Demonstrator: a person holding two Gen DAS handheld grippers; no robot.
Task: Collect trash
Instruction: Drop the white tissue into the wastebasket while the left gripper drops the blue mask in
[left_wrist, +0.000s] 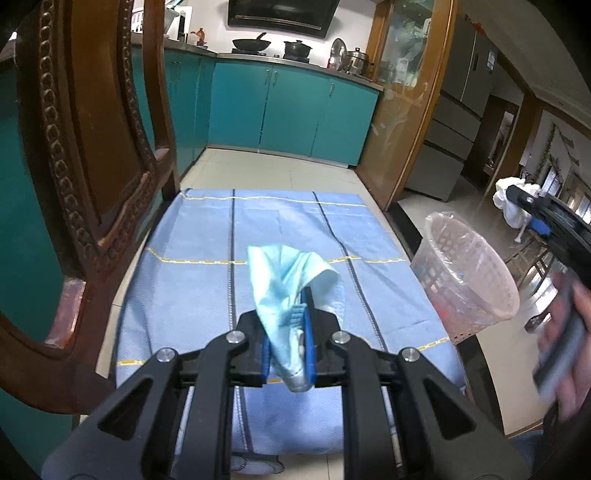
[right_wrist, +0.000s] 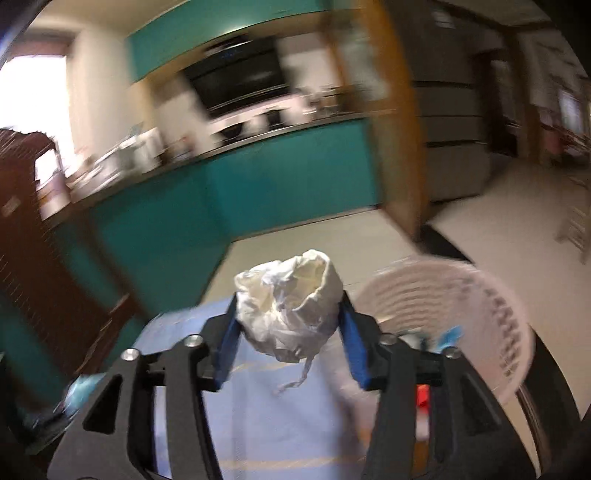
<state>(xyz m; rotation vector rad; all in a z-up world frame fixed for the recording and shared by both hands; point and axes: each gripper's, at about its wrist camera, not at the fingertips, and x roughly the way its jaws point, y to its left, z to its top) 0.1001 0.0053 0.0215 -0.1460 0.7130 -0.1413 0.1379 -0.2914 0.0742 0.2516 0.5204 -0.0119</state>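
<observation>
The left hand-held gripper (left_wrist: 286, 354) is closed narrow on a light blue face mask (left_wrist: 291, 280), which stands up crumpled between its blue pads (left_wrist: 308, 343), above the blue cloth (left_wrist: 207, 236) that covers the desk. The right hand-held gripper (right_wrist: 290, 332) holds a white crumpled paper ball (right_wrist: 291, 306) between half-wide pads. The pink basket (left_wrist: 476, 266), lined with a thin plastic bag, stands ahead and to the right of the left hand-held gripper, at the edge of the desk; for the right one it is just beside, to the right.

Both pieces seem very light and soft. The mask is limp and may slip or hang by its strap, so a grip on the folded middle is better. The paper ball compresses easily; holding it across its widest part looks safe. Both may cling to the pads when released.
</observation>
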